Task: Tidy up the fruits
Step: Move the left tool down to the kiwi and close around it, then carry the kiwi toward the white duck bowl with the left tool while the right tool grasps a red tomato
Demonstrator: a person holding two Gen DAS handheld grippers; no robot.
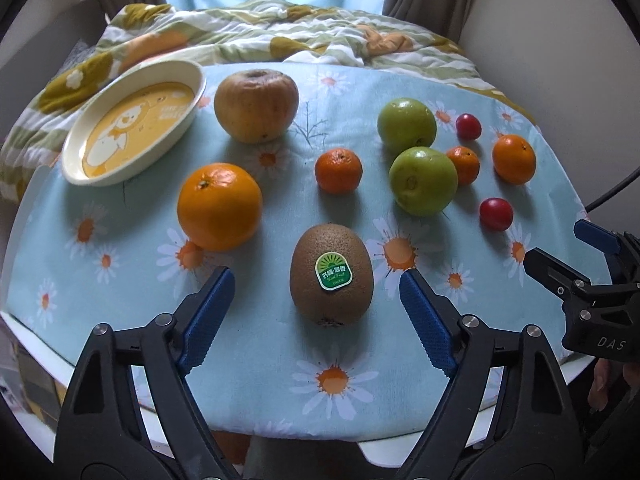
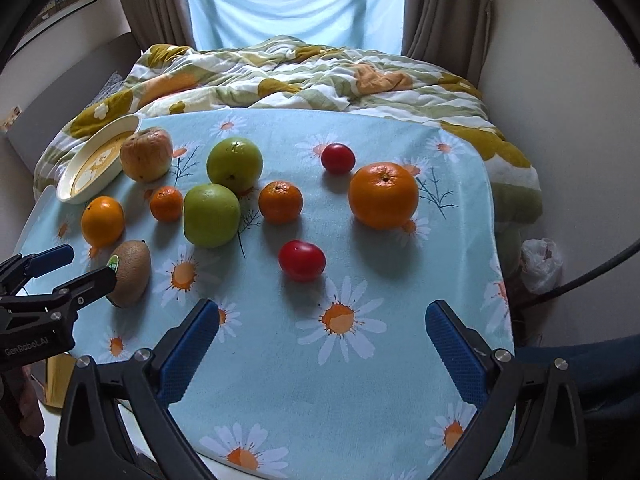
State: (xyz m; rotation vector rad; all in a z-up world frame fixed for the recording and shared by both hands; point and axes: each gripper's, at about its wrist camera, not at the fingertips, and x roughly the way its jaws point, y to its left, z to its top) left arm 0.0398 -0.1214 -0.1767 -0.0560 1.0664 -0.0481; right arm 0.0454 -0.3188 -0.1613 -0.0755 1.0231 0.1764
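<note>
The kiwi (image 1: 331, 274) lies on the daisy tablecloth (image 1: 256, 360) between the spread, untouching fingers of the left gripper (image 1: 316, 288). The large orange (image 1: 219, 205) sits at its 10 o'clock, the oval dish (image 1: 132, 124) farther out. The right gripper (image 2: 320, 316) is spread, empty, a cherry tomato (image 2: 301, 260) at its 12 o'clock.

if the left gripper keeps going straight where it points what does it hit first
Most likely the kiwi, which lies centred between the open left gripper fingers; depth is hard to judge.
</note>
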